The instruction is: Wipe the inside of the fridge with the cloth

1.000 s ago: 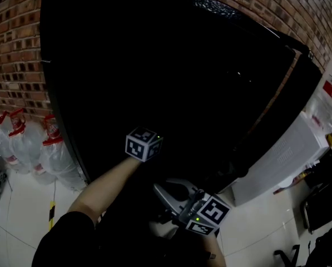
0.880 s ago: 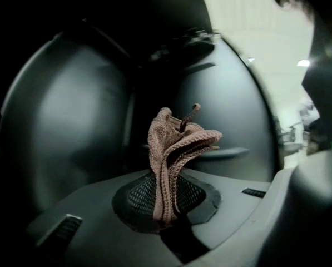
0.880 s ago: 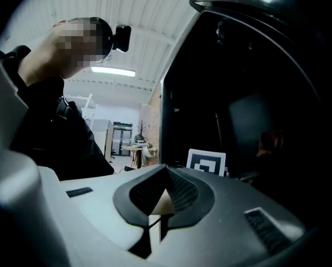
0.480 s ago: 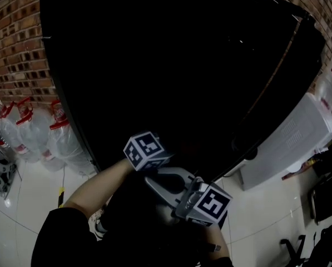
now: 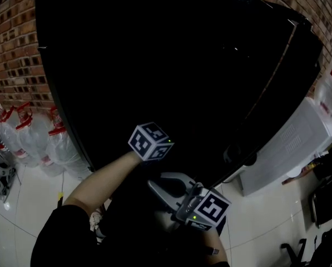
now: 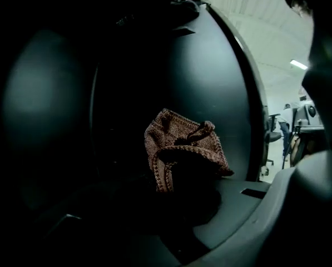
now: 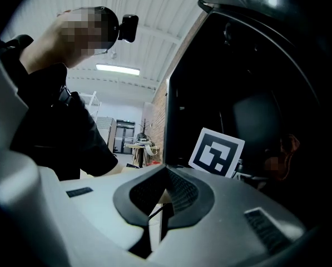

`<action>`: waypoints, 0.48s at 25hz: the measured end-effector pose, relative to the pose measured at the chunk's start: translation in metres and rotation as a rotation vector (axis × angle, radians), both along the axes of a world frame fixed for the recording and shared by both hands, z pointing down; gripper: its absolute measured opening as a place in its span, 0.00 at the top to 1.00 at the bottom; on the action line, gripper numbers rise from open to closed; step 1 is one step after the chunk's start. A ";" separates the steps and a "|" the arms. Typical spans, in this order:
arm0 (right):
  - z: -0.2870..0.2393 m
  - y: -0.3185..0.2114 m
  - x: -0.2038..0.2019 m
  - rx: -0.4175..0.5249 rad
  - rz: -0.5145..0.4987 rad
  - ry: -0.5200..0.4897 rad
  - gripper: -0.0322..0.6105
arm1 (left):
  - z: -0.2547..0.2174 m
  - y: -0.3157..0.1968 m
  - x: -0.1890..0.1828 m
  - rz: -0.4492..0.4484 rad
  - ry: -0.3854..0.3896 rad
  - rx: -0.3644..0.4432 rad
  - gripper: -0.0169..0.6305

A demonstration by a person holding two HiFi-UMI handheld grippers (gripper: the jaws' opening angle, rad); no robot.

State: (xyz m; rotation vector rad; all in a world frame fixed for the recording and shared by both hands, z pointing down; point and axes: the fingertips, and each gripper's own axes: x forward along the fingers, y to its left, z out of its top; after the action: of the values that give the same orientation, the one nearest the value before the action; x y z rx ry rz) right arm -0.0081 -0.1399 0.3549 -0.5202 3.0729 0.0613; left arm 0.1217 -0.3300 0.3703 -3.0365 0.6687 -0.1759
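Brick wall (image 5: 10,49) and glossy white floor tiles (image 5: 26,199) are recorded around the tall black fridge (image 5: 182,65). The cloth (image 6: 182,149), reddish-brown, knitted and crumpled with a ribbed edge, is clamped in the left gripper (image 6: 174,189) and stands upward from the jaws against the dark fridge. The right gripper (image 7: 164,174) is noted closed and empty.

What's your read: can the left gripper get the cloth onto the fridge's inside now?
Likely yes. The left gripper is shut on the cloth, which hangs right before the dark fridge wall; nothing shows between them. Contact unclear.
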 end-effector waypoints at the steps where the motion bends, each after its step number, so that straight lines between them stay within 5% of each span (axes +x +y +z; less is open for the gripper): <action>1: 0.001 -0.003 0.001 -0.001 0.009 0.001 0.94 | 0.000 -0.007 -0.001 -0.012 0.002 -0.004 0.89; 12: 0.010 -0.025 0.011 -0.034 0.077 -0.003 0.94 | 0.005 -0.057 -0.008 -0.092 0.040 -0.017 0.89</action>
State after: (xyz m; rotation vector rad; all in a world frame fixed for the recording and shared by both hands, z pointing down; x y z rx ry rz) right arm 0.0025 -0.1646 0.3647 -0.6402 3.0546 0.0104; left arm 0.1137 -0.3870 0.3755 -3.0350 0.8143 -0.1241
